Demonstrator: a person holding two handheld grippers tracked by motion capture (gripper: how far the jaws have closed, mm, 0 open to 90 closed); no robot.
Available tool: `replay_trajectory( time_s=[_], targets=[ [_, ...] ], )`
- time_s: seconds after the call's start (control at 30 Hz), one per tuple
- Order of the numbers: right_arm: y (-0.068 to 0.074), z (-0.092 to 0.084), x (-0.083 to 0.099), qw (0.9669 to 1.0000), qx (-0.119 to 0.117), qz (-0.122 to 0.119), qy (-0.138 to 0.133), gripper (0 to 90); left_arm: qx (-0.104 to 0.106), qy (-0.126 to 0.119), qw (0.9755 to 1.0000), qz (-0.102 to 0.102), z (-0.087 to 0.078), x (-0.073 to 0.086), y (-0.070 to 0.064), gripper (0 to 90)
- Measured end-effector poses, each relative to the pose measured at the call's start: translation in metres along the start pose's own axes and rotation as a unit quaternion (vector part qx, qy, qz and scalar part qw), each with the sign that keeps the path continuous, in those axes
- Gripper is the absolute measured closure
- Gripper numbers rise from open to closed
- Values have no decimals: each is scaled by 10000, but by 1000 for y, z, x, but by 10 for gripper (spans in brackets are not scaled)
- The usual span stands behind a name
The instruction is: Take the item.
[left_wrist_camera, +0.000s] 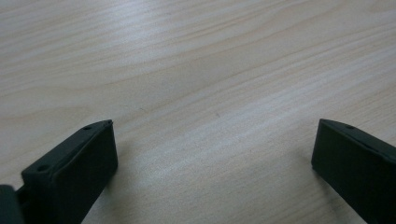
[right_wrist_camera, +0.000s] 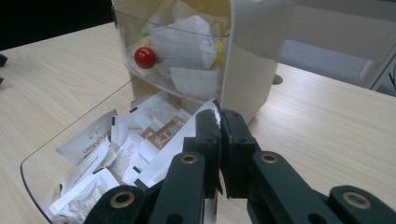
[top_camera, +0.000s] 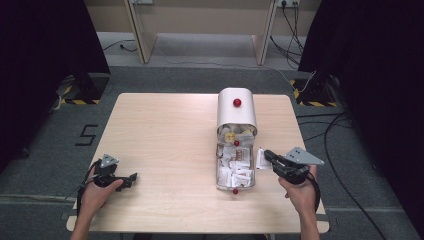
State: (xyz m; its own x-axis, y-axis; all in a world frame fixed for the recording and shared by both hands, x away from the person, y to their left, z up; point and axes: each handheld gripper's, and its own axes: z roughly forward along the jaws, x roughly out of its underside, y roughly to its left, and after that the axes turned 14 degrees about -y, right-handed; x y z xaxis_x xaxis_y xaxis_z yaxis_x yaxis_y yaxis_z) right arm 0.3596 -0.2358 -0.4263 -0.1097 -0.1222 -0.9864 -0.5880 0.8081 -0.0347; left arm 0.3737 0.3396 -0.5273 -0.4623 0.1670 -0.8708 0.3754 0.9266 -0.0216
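Sachet, white paper, flat (right_wrist_camera: 187,140): pinched between the closed jaws of the right gripper (top_camera: 270,157), held just beside the right wall of the clear plastic pull-out drawer (top_camera: 235,186). Left gripper (top_camera: 131,178): jaws spread wide, empty, resting low over bare light wood-grain tabletop (left_wrist_camera: 196,70) near the person's left hand (top_camera: 97,192). Drawer contents: many loose white and brown-printed sachets (top_camera: 236,167). Beyond: white rounded dispenser cabinet (top_camera: 236,111) with red ball knob (top_camera: 237,102), upper tray stuffed with packets. Risk, judged: the thin sachet is gripped near its edge; a jerk could let it slip or tear, or catching the drawer wall could drag the drawer off the table edge.
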Motion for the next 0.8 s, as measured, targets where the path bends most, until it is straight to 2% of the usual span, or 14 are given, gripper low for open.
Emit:
replay_trajectory(
  time_s=[0.8],
  targets=[
    [-22, -6, 11, 9993, 332, 156, 40, 869, 0, 1, 10000, 1, 0, 0, 0, 0]
  ],
)
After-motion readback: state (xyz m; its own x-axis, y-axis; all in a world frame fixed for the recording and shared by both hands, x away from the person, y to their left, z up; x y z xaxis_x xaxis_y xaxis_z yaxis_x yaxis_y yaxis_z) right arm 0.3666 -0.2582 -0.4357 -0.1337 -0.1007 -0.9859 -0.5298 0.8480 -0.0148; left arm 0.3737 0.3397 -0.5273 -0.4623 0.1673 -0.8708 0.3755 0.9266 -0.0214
